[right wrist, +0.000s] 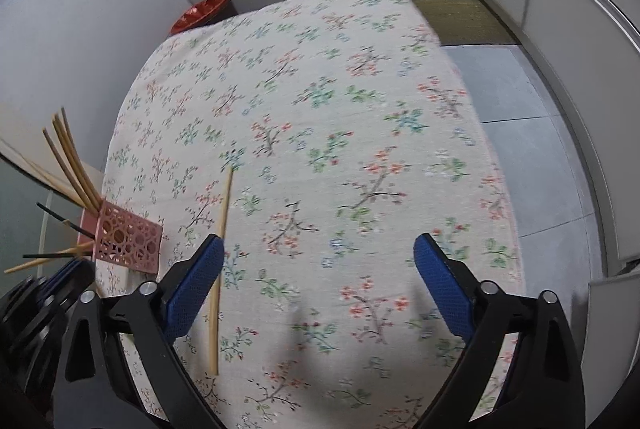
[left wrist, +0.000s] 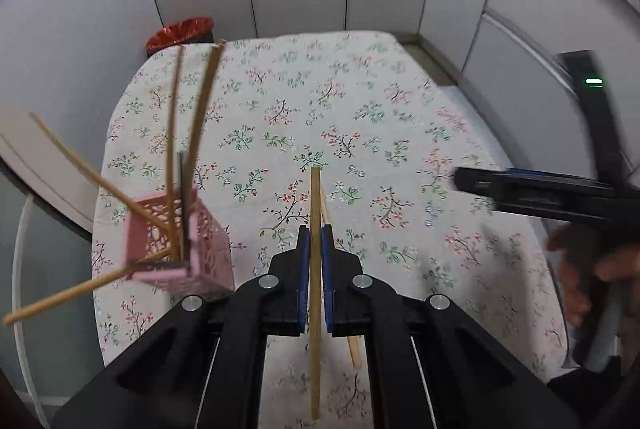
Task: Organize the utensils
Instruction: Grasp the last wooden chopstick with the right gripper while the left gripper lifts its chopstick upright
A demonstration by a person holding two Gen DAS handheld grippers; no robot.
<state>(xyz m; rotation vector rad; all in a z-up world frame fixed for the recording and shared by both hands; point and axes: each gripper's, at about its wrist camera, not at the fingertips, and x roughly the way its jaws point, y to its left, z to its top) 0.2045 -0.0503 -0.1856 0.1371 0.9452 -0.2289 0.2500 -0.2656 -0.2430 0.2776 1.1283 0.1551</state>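
Your left gripper [left wrist: 315, 245] is clamped on one wooden chopstick [left wrist: 315, 197], the blue pads [left wrist: 327, 269] pinching it near its middle. Its long axis runs straight ahead along the fingers: one end points away from you over the tablecloth [left wrist: 360, 101], the other passes back beneath the gripper toward the camera. It is lifted clear of the cloth.

A second chopstick [right wrist: 219, 261] lies flat on the cloth just below and right of the held one; in the left view only short pieces of it show beside the fingers. In the right view its length runs roughly near to far, the far end leaning slightly right, and its near half passes just beside the left pad of your right gripper [right wrist: 316, 285]. Whether pad and stick touch, you cannot tell.

Your right gripper is spread wide and holds nothing, hovering over the cloth.

The pink holder [left wrist: 188, 249] stands at the table's left edge, beside your left gripper. Several chopsticks [left wrist: 200, 101] stand in it, fanning up and out leftward, with some dark sticks among them.
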